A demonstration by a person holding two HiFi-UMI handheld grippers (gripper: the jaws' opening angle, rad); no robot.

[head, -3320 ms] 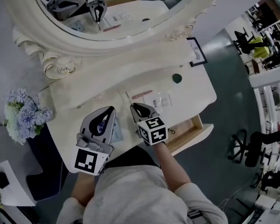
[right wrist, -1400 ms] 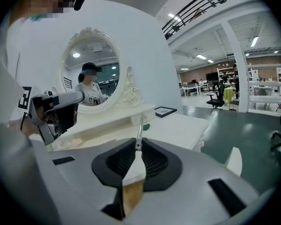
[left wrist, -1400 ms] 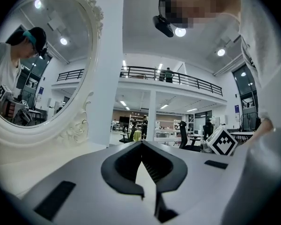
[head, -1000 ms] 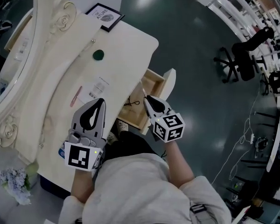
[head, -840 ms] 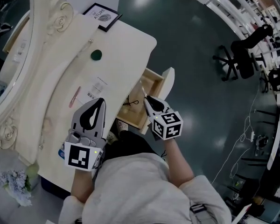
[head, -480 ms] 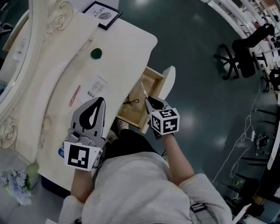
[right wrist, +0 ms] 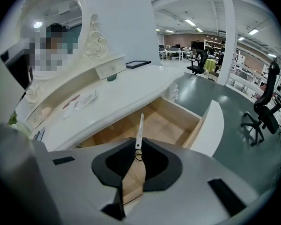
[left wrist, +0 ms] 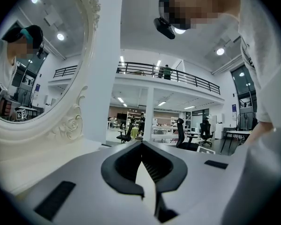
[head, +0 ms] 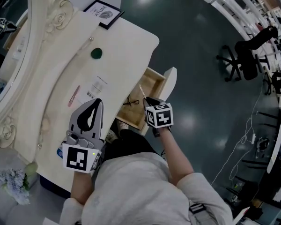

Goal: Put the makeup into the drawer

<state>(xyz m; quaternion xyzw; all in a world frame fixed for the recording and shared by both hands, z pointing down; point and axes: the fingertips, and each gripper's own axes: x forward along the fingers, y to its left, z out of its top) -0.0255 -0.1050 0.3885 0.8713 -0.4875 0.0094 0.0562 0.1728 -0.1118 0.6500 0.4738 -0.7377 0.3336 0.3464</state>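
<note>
Risk: right gripper [right wrist: 138, 150] pinches the thin makeup stick [right wrist: 140, 128] by one end above the drawer [right wrist: 178, 125], could pivot loose; left gripper [left wrist: 141, 146] closed, empty.

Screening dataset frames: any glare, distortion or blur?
Head view: ceiling lights glare on the dark floor, otherwise sharp. Left gripper view: strong fisheye warp, corners black. Right gripper view: same vignette; makeup stick in the right gripper crisp.
</note>
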